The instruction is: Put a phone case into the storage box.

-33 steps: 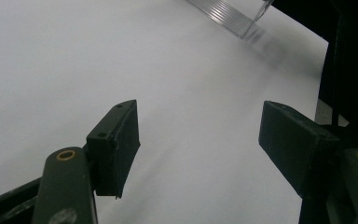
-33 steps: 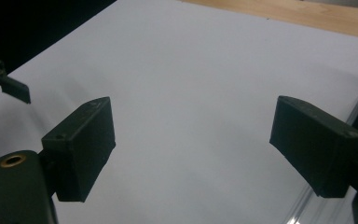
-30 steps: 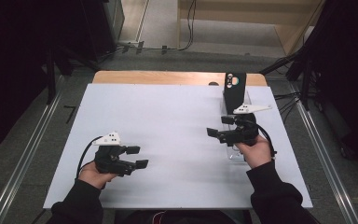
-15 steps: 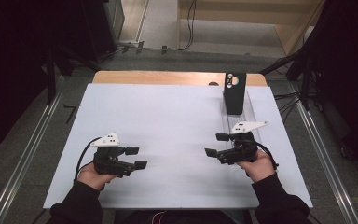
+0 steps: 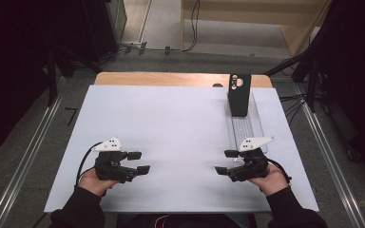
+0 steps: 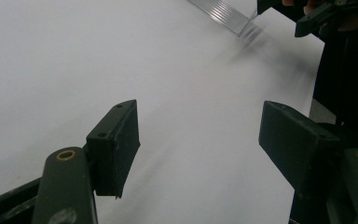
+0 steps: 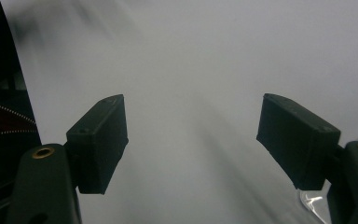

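Observation:
My left gripper point(image 5: 139, 162) rests low over the white table sheet point(image 5: 180, 128) at the near left, held in a hand, jaws open with nothing between them; its own view shows the gap point(image 6: 203, 140) over bare sheet. My right gripper point(image 5: 225, 162) is at the near right, pointing left, just off the near end of a clear ridged tray point(image 5: 247, 126). Its jaws point(image 7: 191, 140) have just been closing a little but still stand apart with nothing between them. A black box point(image 5: 239, 94) stands upright at the tray's far end.
The left gripper view shows the tray's corner point(image 6: 223, 11) and the other gripper point(image 6: 326, 14) at top right. A wooden strip point(image 5: 171, 79) runs along the table's far edge. Metal rails point(image 5: 335, 166) and dark floor flank the table. Cables lie beyond.
My right hand has drawn back from over the tray's near end toward the table's near edge and sunk lower, its jaws a little narrower. The left hand has stayed put.

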Motion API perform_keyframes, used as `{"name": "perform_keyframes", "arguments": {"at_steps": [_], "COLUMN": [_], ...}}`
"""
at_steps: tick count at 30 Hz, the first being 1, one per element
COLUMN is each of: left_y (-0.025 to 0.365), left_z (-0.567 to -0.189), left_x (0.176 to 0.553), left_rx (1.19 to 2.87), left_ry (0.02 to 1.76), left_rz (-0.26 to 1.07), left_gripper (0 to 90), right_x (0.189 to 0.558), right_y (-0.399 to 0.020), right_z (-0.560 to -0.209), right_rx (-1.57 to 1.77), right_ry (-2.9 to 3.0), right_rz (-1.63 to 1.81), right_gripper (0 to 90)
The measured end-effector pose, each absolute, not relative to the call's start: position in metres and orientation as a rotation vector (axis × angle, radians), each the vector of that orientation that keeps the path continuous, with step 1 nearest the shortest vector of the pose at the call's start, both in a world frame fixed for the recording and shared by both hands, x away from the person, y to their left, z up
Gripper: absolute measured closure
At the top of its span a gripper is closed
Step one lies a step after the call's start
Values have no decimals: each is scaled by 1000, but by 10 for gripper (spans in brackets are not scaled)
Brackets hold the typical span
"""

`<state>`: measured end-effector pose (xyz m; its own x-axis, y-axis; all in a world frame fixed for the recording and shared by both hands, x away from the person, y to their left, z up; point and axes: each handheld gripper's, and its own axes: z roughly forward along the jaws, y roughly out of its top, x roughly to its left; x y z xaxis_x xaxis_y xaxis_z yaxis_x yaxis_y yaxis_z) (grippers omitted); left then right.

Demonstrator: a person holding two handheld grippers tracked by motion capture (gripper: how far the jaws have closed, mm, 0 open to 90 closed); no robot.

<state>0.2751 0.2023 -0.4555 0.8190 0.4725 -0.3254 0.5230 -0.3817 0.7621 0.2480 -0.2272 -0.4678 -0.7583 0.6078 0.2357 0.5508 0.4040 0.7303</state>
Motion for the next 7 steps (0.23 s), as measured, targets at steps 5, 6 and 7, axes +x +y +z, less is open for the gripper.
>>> {"name": "perform_keyframes", "arguments": {"at_steps": [5, 6, 7], "left_y": [203, 203, 203], "left_z": [-456, -456, -456], "left_x": [274, 273, 273], "left_rx": [2042, 2041, 2043], "left_ry": [732, 733, 733], "left_rz": [-68, -67, -66], "left_gripper": [294, 294, 294], "right_x": [241, 241, 240], "right_y": [-234, -236, -237], "right_z": [-476, -477, -478], "right_rx": [1068, 1075, 1081], "right_ry": [2586, 2589, 2590], "right_rz": [1287, 1281, 1283], "right_gripper": [224, 224, 224]}}
